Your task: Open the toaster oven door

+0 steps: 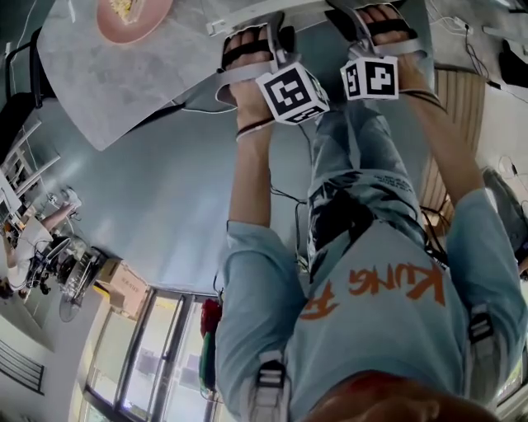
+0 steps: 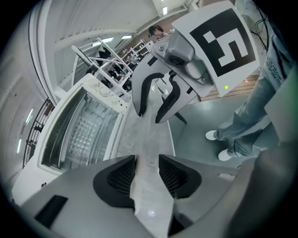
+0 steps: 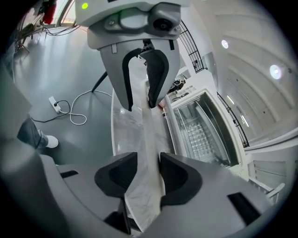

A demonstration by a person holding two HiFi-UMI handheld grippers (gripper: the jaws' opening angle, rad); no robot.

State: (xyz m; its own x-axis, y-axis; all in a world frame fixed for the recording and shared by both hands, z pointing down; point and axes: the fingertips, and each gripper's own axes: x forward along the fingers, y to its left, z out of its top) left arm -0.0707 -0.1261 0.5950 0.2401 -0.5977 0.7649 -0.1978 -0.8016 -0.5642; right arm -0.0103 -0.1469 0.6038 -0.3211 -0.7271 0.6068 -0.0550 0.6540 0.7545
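Observation:
The white toaster oven stands on the marble table, and its wire rack shows behind the glass door. In the right gripper view the toaster oven lies to the right. I cannot tell how far the door stands from the body. My left gripper hovers over the table beside the oven, its jaws apart by a narrow gap with only tabletop showing through. My right gripper is also open and holds nothing. The two grippers face each other closely: left gripper, right gripper.
A pink plate with food sits on the marble table to the left. A power strip with a white cable lies on the grey floor. The person's shoes stand by the table's edge. Metal racks stand behind the oven.

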